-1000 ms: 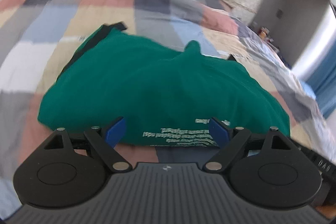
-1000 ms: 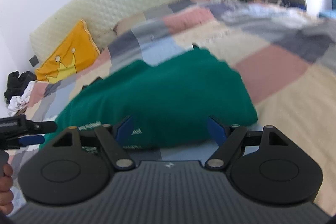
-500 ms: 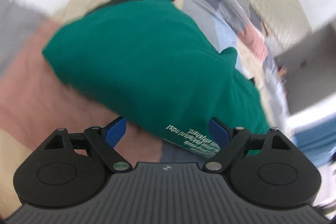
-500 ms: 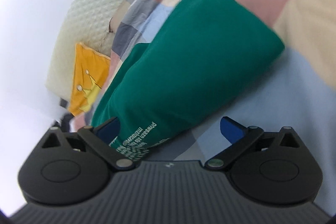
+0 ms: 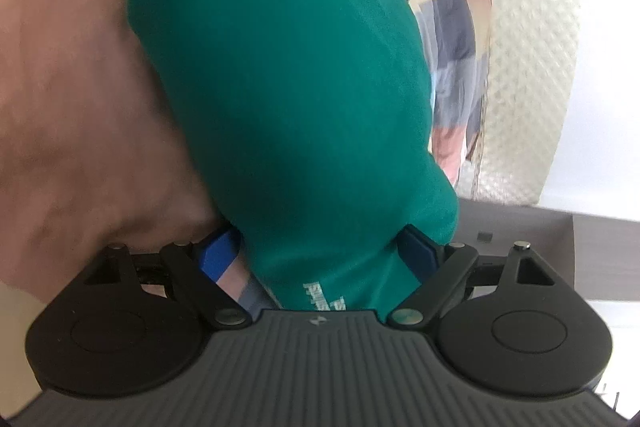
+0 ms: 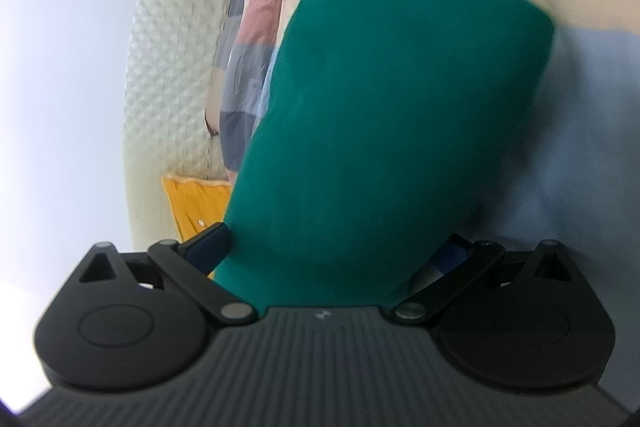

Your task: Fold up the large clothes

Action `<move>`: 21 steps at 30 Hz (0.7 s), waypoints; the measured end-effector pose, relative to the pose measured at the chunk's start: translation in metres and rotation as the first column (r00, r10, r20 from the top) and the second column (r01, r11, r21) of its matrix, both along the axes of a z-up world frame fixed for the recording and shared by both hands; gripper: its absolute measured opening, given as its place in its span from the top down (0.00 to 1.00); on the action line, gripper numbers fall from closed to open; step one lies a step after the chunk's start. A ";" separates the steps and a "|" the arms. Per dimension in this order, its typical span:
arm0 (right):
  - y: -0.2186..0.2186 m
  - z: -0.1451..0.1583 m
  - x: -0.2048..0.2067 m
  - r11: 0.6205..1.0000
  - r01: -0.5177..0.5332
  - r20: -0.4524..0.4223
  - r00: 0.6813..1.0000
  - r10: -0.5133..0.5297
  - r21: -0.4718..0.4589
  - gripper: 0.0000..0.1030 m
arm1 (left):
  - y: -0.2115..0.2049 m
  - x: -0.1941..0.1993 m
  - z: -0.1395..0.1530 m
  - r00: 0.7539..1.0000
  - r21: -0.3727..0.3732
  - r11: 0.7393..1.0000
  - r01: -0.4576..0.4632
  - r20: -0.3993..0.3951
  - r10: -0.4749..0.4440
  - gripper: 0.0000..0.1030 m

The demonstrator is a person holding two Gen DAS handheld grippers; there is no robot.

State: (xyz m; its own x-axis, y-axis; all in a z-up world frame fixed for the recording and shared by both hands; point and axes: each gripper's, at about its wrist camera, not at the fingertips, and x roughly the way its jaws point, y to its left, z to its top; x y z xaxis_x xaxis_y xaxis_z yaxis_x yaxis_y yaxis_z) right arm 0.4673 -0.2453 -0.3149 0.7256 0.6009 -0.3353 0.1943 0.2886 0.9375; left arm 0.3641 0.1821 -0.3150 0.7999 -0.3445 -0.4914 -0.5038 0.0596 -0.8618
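Both cameras have rolled hard onto their sides since a second ago, and the tongs have pushed in from just short of the shirt's near edge to right around it. Left tongs [image 5: 318, 253] are spread wide, blue pads on either side of the green shirt [image 5: 288, 75], with the printed hem sitting in the gap; I can't see them pinching anything yet. Right tongs [image 6: 336, 249] look the same: wide apart, straddling the shirt [image 6: 384, 115] on its other end, nothing clamped.

My guess is the sideways roll is so one finger slides under the fabric and the other goes over it, which you'd want for lifting a thick folded bundle without it flopping open. Two ends, one tool each, keeps it even.

Shirt's already folded into a chunky rectangle and lies on the patchwork quilt [image 5: 68, 87] of the bed. Further out there's the yellow pillow [image 6: 196, 203] and the quilted headboard [image 6: 168, 59]. Everything's a bit motion-blurred, so finer contact is hard to call.
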 end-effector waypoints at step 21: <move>0.002 0.001 0.001 1.000 0.010 0.017 1.000 -0.010 -0.013 0.05 | 0.025 -0.024 0.002 0.977 0.037 0.977 -0.209 -0.035 0.210 0.14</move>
State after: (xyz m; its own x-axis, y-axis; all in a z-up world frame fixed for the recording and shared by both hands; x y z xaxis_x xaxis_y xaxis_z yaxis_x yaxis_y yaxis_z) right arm 0.4686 -0.2434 -0.3139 0.7374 0.5891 -0.3305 0.1813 0.2987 0.9370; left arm 0.3402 0.2072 -0.3132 0.8326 -0.1543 -0.5320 -0.5412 -0.0226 -0.8406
